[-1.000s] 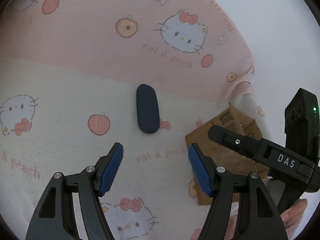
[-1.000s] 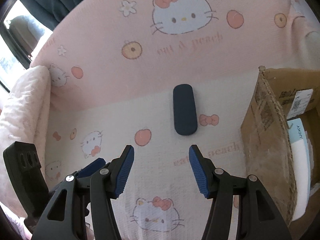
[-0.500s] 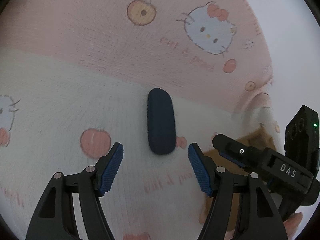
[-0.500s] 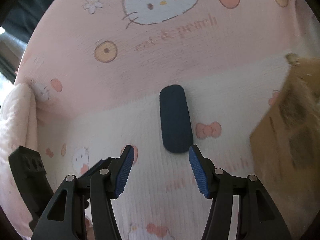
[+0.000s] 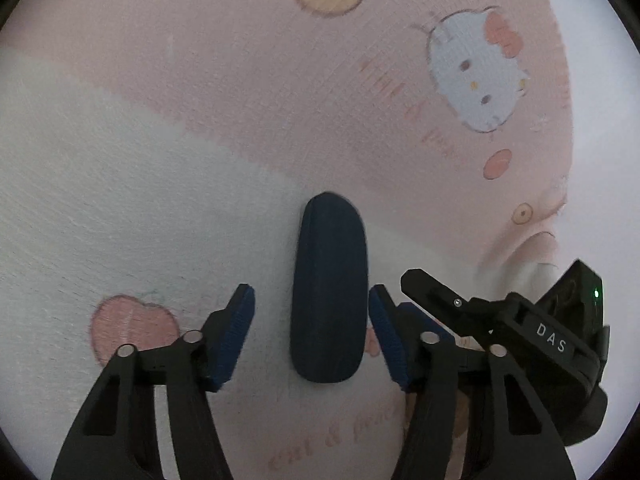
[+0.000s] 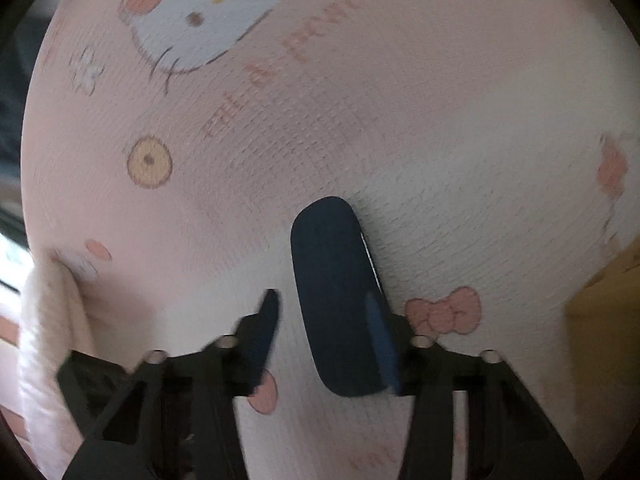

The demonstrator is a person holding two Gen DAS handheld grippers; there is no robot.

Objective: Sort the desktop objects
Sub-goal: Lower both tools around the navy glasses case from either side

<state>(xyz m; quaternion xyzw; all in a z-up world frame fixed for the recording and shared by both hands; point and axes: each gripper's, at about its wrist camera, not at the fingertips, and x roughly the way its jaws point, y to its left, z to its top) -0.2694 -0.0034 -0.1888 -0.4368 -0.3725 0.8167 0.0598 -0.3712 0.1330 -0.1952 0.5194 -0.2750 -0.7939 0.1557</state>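
Observation:
A dark navy oblong case (image 5: 330, 292) lies flat on a pink and white cartoon-cat blanket (image 5: 120, 168). My left gripper (image 5: 310, 294) straddles the case's near end. Its jaws are closing, the right pad almost at the case's edge and the left pad still a gap away. In the right wrist view the same case (image 6: 332, 280) sits between the fingers of my right gripper (image 6: 322, 298), which is also closing. That gripper's right pad (image 6: 380, 340) overlaps the case's right side; the left pad stands apart. The black housing of the right gripper (image 5: 548, 340) shows close beside the left one.
A brown cardboard box (image 6: 604, 300) blurs in at the right edge of the right wrist view. A rolled fold of pale fabric (image 6: 44, 320) lies at the left edge. The blanket's edge (image 5: 560, 200) drops off at the far right.
Both grippers have come down and forward onto the case, which now lies between their fingers instead of ahead of them. Both pairs of jaws have narrowed. The box has slid almost out of view.

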